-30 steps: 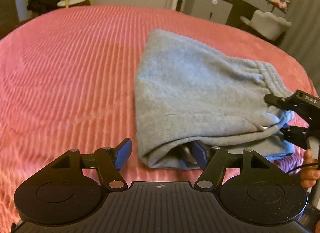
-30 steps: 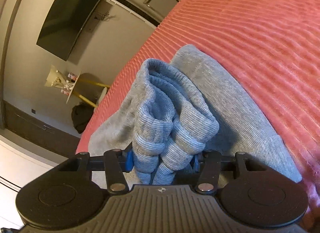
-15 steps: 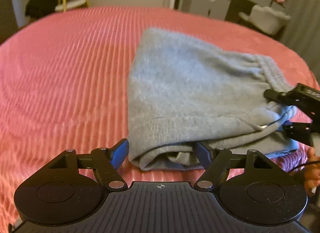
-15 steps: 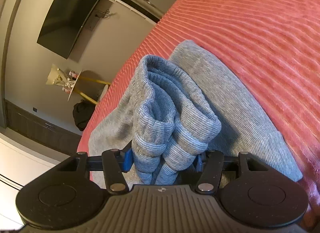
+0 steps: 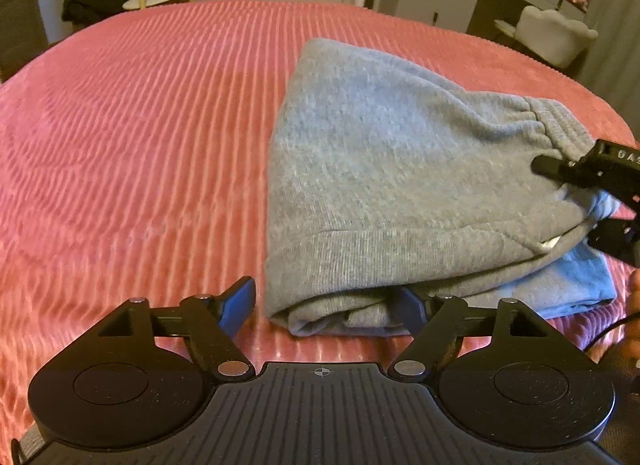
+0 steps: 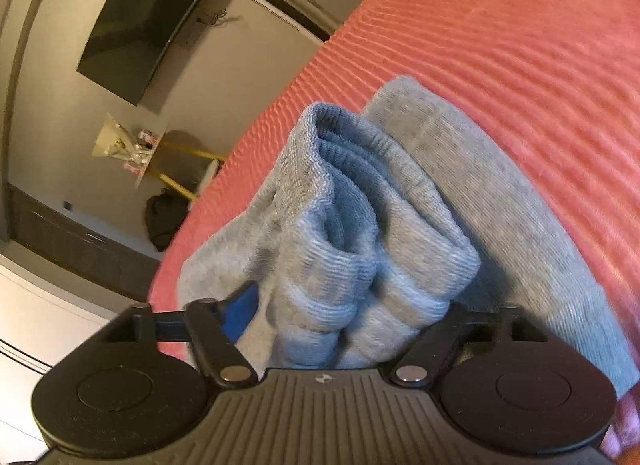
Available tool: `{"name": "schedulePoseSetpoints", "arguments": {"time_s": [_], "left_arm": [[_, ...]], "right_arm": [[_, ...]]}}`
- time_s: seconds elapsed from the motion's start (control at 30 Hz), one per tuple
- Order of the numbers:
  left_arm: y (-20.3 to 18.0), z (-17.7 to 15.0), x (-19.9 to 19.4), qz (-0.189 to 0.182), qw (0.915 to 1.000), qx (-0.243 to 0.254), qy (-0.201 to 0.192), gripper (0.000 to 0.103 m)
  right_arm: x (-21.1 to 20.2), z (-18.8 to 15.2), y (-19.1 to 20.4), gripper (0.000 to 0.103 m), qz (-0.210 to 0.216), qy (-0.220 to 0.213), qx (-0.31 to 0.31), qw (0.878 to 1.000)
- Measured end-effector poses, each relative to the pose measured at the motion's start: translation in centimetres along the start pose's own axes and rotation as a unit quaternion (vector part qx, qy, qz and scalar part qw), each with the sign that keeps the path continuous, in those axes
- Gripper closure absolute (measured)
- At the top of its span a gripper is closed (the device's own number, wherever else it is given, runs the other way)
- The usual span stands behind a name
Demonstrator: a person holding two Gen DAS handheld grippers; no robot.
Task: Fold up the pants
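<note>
Pink ribbed bedspread point(image 5: 140, 137) carries folded grey pants point(image 5: 400, 185). Left gripper point(image 5: 324, 305) gapes at their near edge; right gripper point(image 6: 340, 317) clamps their bunched cuffs.

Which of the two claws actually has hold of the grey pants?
The right claw: bunched ribbed cloth of the pants fills the gap between its fingers. The left claw is spread open at the folded corner, gripping nothing.

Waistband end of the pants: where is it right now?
In the left wrist view the waistband end sits at the right edge of the folded pants on the pink bedspread, between the fingers of the right gripper; the left gripper is at the near fold.
</note>
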State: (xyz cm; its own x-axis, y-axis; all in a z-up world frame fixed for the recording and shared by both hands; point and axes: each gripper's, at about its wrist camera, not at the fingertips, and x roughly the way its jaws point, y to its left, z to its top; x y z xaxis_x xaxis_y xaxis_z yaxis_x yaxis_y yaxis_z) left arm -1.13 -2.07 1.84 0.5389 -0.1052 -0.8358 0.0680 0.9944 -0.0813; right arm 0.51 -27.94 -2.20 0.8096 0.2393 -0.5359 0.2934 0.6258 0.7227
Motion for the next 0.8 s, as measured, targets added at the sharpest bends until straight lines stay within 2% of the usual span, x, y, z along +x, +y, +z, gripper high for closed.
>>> {"name": "schedulePoseSetpoints", "arguments": {"time_s": [0.07,0.2,0.27,0.43,0.5,0.57,0.67,0.8], "left_arm": [[0.1,0.0,-0.1,0.002,1.0000,-0.005,-0.002,0.021],[0.2,0.0,-0.4,0.007,0.9999,-0.001,-0.007,0.026],[0.1,-0.2,-0.5,-0.004,1.0000,0.006,-0.003,0.029],[-0.1,-0.1,-0.4,0.010,0.9999,0.009,-0.008,0.028],[0.1,-0.1,-0.3,0.010,0.9999,0.001,-0.005,0.031],[0.4,0.0,-0.5,0.006,0.9999,-0.007,-0.010,0.042],[1.1,0.1,-0.8,0.011,0.9996,-0.024,-0.014,0.051],[2.6,0.5,-0.6,-0.006,0.9983,-0.058,-0.001,0.058]], "right_arm": [[-0.6,0.0,1.3,0.061,-0.004,-0.011,-0.025,1.000],[-3.6,0.1,4.4,0.061,0.031,-0.055,-0.054,0.997],[-5.1,0.3,5.9,0.062,0.043,-0.080,-0.072,0.993],[-7.8,1.6,8.3,0.062,0.067,-0.115,-0.075,0.988],[-8.3,1.8,8.7,0.062,0.065,-0.118,-0.084,0.987],[-8.5,1.8,8.5,0.062,0.062,-0.116,-0.084,0.988],[-8.5,1.8,7.8,0.062,0.049,-0.108,-0.081,0.990],[-8.2,1.6,6.1,0.062,0.028,-0.092,-0.081,0.992]]}}
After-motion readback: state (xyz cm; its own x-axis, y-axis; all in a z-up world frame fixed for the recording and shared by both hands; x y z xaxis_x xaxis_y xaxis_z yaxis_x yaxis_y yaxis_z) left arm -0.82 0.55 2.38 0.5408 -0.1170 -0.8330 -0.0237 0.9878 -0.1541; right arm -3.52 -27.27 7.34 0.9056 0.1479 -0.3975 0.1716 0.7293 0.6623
